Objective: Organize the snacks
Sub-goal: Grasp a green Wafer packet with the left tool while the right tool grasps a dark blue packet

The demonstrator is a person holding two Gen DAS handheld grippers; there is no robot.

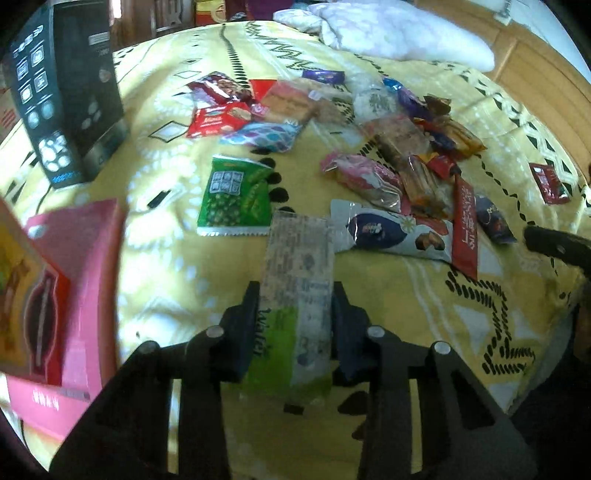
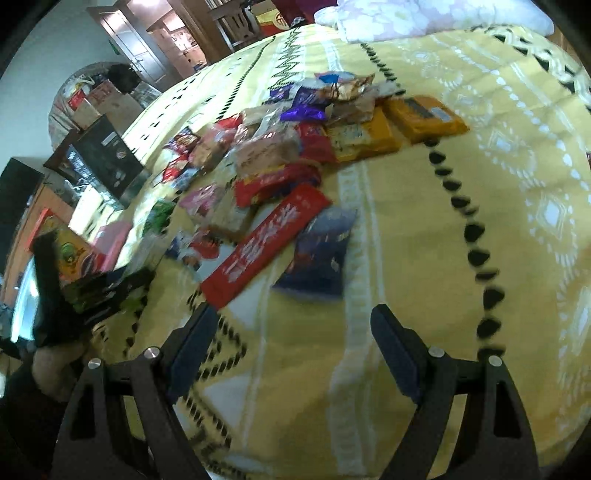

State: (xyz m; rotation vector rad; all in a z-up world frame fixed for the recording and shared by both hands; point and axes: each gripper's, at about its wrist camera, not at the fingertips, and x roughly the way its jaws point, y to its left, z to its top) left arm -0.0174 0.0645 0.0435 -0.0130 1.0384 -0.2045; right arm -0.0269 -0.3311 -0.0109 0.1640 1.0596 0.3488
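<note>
My left gripper is shut on a long green-and-beige wafer packet, held above the yellow blanket. A green pea snack bag, a white-and-blue packet, a long red bar and a heap of mixed snack packets lie ahead of it. My right gripper is open and empty above the blanket. In front of it lie the long red bar, a dark blue packet and the snack heap, with orange packets at the far side.
A pink box and a yellow-red box stand at the left, a black carton behind them. A white pillow lies at the far end. The left gripper shows at the left edge of the right wrist view.
</note>
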